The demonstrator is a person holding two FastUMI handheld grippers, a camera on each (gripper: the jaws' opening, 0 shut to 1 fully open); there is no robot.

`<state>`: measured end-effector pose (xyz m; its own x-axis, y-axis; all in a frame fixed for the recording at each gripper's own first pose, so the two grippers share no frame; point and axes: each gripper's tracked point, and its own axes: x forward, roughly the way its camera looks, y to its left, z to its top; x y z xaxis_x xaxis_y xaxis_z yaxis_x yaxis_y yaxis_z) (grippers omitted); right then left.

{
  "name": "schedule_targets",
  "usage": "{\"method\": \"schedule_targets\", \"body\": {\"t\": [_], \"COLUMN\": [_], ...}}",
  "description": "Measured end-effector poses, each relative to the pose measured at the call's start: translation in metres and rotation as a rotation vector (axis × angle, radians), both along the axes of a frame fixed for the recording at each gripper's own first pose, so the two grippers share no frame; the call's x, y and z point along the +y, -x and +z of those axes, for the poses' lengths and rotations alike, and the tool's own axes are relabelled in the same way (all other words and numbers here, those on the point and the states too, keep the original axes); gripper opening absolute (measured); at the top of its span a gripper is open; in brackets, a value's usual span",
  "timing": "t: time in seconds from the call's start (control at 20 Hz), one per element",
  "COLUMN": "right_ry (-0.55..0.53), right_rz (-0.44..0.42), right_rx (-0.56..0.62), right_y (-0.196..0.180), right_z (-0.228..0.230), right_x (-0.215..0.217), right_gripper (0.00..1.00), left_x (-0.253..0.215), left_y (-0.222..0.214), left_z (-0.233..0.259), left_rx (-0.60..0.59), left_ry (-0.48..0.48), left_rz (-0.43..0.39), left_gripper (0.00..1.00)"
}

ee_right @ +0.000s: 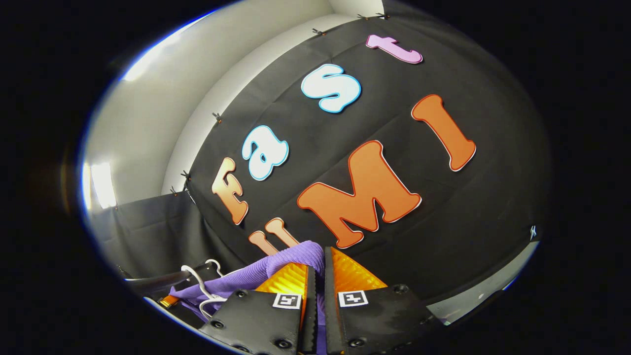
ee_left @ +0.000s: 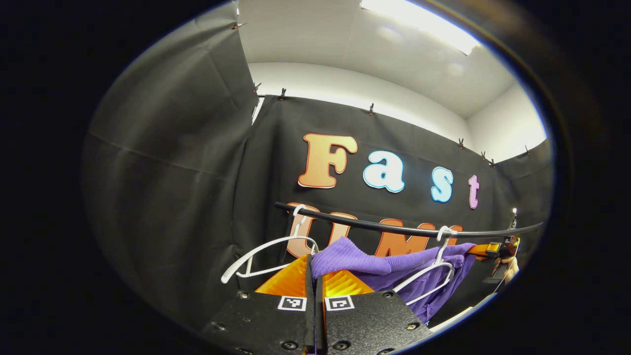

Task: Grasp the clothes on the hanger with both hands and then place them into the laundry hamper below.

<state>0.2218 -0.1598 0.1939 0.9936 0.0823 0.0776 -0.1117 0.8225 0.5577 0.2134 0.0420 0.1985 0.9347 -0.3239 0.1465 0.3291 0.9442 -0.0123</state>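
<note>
Left gripper (ee_left: pixel 314 276): jaws nearly closed, pinching a ridge of the purple garment (ee_left: pixel 374 264).
Right gripper (ee_right: pixel 315 268): jaws narrow, clamping another fold of that garment.
Purple garment: hanging stretched between both grippers, draping over a white hanger (ee_left: pixel 428 271) under the black rail (ee_left: pixel 394 228).
Empty hanger (ee_left: pixel 261 254): hanging on the rail, left of the garment.

Ahead of your left gripper (ee_left: pixel 314 276), the black rail (ee_left: pixel 394 228) crosses the way. An empty white hanger (ee_left: pixel 268 251) blocks the left end, and a second hanger (ee_left: pixel 434 273) carries the purple garment (ee_left: pixel 374 266) toward the right end. Open room lies above the rail.
</note>
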Motion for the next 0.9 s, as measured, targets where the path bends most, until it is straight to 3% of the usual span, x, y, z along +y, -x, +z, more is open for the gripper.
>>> {"method": "schedule_targets", "body": {"t": [0.5,0.9], "right_ry": [0.073,0.070], "right_rz": [-0.043,-0.049], "right_rx": [0.043,0.125], "right_y": [-0.030,-0.038], "right_z": [-0.007,-0.051], "right_x": [-0.021,-0.024], "right_gripper": [0.15,0.14], "left_x": [-0.014,-0.007], "left_y": [-0.042,-0.062], "left_z": [-0.018,-0.055], "left_rx": [0.038,0.111], "left_ry": [-0.086,-0.091], "left_rz": [-0.004,0.006], "left_gripper": [0.01,0.01]}}
